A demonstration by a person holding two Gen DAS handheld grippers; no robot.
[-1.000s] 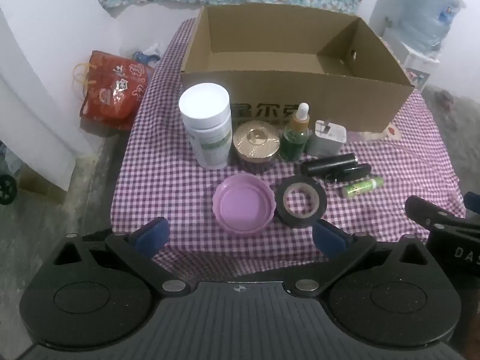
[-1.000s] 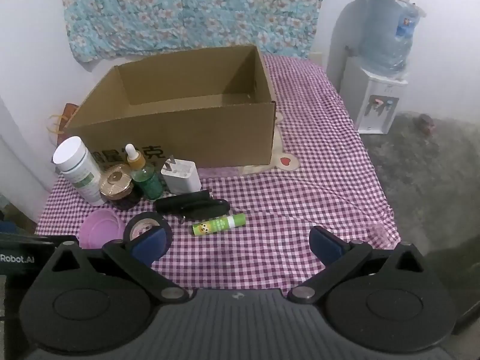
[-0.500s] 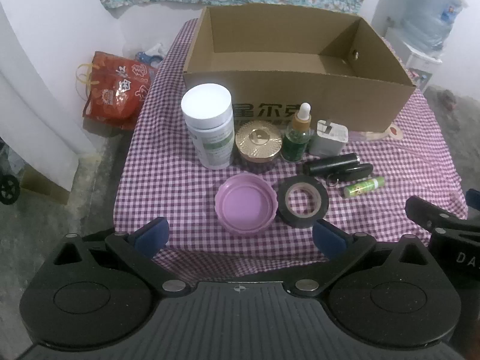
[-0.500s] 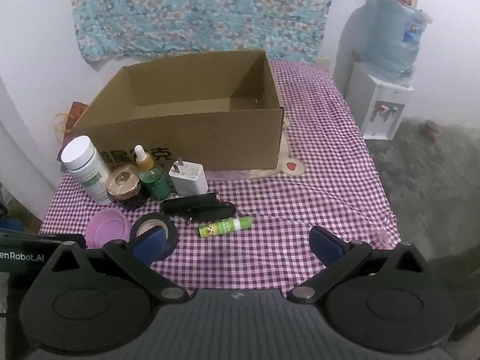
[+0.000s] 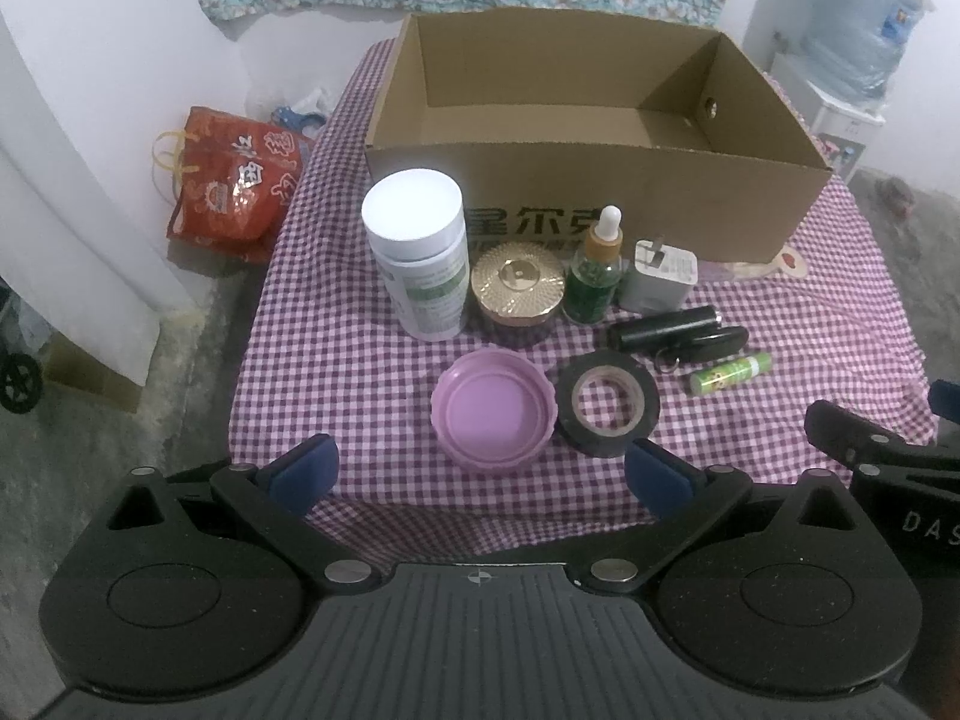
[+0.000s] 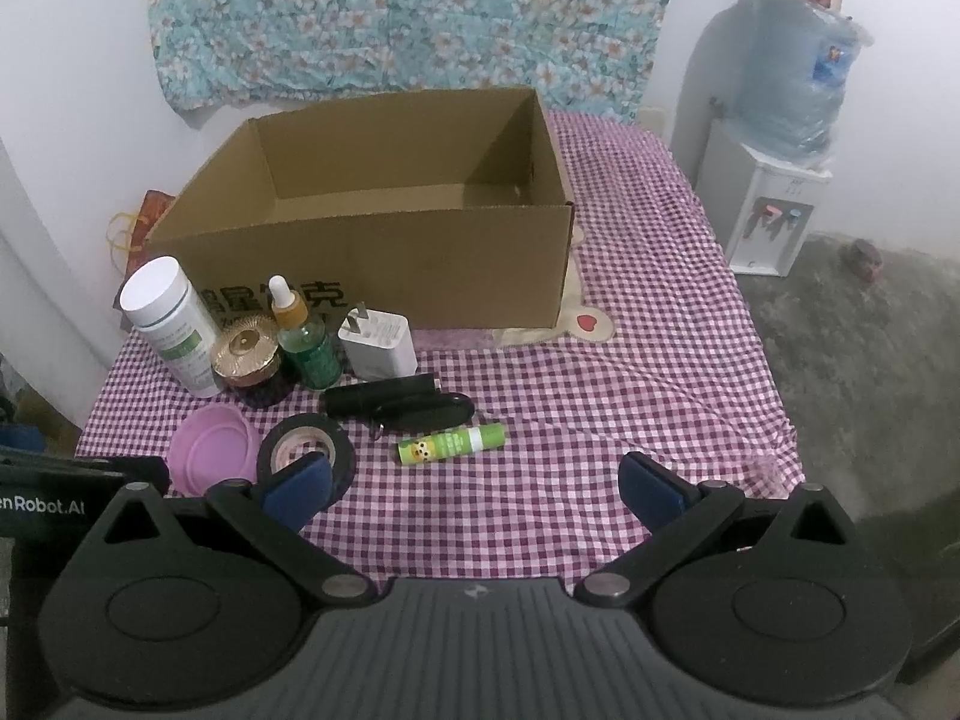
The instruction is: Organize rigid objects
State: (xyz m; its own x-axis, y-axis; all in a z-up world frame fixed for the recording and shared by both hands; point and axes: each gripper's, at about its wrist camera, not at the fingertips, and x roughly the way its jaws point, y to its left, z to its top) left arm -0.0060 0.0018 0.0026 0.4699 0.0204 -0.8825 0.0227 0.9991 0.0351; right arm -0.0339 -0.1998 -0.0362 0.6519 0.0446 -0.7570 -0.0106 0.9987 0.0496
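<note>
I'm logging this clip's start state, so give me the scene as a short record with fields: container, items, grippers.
container: open brown cardboard box, nothing visible inside
standing items: white-capped plastic bottle, gold-lidded jar, green dropper bottle, white plug adapter
lying items: purple plastic lid, black tape roll, black tube, green stick tube
left hand-held gripper: open
right hand-held gripper: open

Left gripper (image 5: 480, 474) is level, aimed toward 12 o'clock, jaws spread wide with nothing between the blue pads (image 5: 303, 471). Right gripper (image 6: 474, 483) is the same: wide apart, empty, pointing to 12. Its body shows at 3 o'clock in the left view.
</note>
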